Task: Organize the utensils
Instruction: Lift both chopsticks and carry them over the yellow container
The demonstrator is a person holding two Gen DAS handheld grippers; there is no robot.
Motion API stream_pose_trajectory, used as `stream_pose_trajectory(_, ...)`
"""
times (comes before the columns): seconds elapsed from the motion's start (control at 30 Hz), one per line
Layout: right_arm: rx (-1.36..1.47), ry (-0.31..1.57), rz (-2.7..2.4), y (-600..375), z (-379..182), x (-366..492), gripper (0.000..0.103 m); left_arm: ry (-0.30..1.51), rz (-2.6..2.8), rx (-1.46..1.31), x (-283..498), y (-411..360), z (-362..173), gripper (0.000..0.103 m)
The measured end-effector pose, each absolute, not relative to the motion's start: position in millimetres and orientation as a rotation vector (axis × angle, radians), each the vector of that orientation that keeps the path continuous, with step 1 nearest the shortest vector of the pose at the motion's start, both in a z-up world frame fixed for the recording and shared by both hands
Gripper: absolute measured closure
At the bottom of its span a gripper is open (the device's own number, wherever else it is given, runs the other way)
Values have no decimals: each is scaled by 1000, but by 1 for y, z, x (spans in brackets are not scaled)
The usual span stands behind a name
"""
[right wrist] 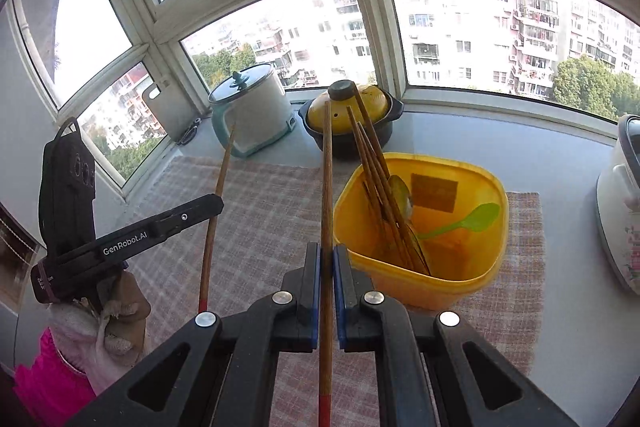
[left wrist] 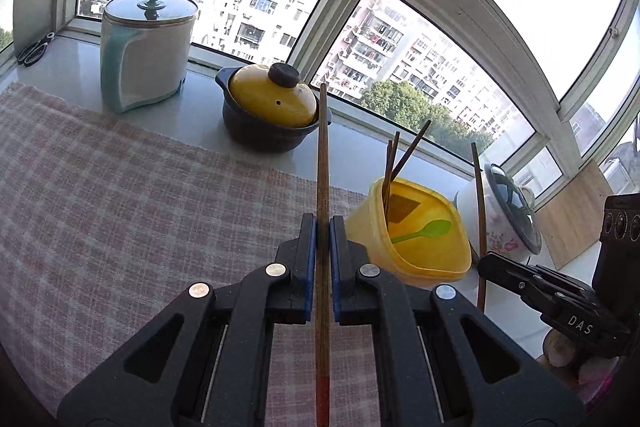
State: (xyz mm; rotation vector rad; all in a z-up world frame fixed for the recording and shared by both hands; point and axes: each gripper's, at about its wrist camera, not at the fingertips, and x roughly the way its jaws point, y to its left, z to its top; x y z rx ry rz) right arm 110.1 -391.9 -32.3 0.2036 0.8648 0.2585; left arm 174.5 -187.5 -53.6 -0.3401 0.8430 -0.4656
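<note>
Clamped tight in the left gripper is one chopstick; a second chopstick is pinched likewise in the right gripper. Both are held above the checked cloth, near the yellow tub where other chopsticks stand. Carrying appears under way; each tip must next be lowered inside the rim before release

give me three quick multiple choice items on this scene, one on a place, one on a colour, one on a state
1. Where is the green spoon?
A. in the yellow tub
B. on the checked cloth
C. on the windowsill

2. What colour is the clay pot's lid?
A. white
B. yellow
C. teal

3. What is the left gripper doing?
A. standing open
B. shut on a chopstick
C. holding the spoon

Answers:
1 A, it lies inside the tub.
2 B, the lid is yellow with a dark knob.
3 B, its fingers clamp a wooden chopstick.
</note>
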Motion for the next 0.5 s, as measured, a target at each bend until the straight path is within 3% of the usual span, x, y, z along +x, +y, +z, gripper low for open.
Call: stream_pose_trajectory(0.5,221,771,220,-450,-1,147,99,731,-510,-336,209,-265,-19,99)
